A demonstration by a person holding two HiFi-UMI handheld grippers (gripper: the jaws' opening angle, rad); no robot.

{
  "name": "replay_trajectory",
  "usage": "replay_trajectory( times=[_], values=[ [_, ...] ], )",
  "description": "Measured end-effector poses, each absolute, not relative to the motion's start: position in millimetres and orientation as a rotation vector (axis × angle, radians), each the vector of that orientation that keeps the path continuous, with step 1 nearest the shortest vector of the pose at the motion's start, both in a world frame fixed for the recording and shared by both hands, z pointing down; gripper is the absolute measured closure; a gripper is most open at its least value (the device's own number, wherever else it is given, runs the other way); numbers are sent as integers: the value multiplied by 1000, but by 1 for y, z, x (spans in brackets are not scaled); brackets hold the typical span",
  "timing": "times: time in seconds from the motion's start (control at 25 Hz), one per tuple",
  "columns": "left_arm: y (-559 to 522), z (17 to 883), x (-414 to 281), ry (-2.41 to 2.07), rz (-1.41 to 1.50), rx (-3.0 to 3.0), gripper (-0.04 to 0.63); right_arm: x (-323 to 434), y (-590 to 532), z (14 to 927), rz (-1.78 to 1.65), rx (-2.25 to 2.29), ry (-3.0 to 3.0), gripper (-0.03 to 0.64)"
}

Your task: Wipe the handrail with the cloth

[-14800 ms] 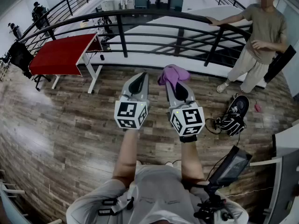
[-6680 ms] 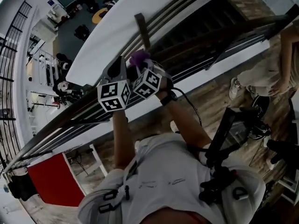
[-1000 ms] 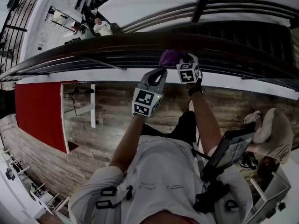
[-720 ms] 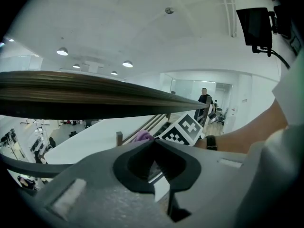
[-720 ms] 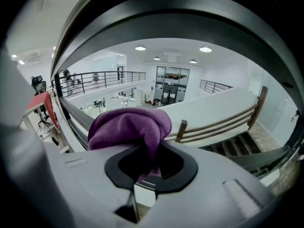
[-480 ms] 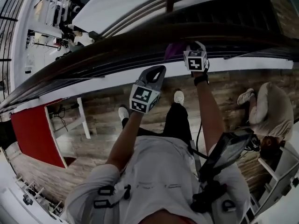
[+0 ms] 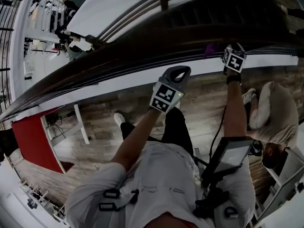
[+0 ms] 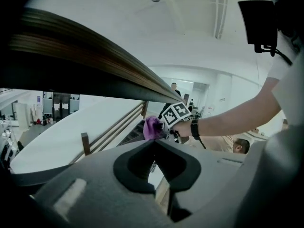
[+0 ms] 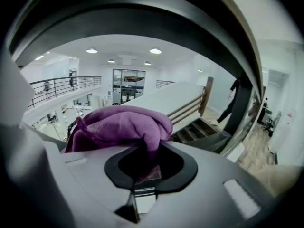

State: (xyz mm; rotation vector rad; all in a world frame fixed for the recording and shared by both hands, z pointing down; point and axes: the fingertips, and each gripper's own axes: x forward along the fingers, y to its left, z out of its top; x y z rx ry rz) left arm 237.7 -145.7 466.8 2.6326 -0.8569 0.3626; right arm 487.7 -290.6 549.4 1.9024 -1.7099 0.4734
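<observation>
The dark wooden handrail (image 7: 142,44) runs as a broad curved band across the head view. It passes overhead in the left gripper view, handrail (image 8: 71,65), and arches over the right gripper view, handrail (image 9: 142,13). My right gripper (image 7: 217,52) is shut on a bunched purple cloth (image 7: 210,49), pressed to the rail's near side at the right. The cloth (image 9: 118,127) bulges out over the right gripper (image 9: 142,148). My left gripper (image 7: 182,70) is shut on nothing and hangs just below the rail, left of the cloth. From the left gripper (image 8: 153,142) the cloth (image 8: 152,127) shows ahead.
A person (image 7: 273,113) crouches on the wood floor at the right. A red table (image 7: 33,141) on white legs stands at the lower left. A dark tablet-like device (image 7: 228,158) hangs at my waist. Beyond the rail are lower bars (image 7: 142,8) and stairs.
My right gripper has slid the cloth rightward along the handrail. The left gripper has followed to the right, staying below the rail.
</observation>
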Motion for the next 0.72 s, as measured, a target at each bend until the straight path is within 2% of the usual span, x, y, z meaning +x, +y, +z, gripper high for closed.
replay_trajectory(
  times=[0.16,0.4,0.56,0.72],
  values=[
    [-142,470,287,-766,369,2670,597,585,-295,546,516,1981,-1566,568],
    [-133,462,319,-698,344,2699,597,654,-299,545,652,2097,-1448,568],
    [-129,464,295,-752,343,2668,597,635,-292,557,733,2078,-1376,568],
    [-129,460,224,-896,353,2599,597,557,-280,558,680,2016,-1507,566]
  ],
)
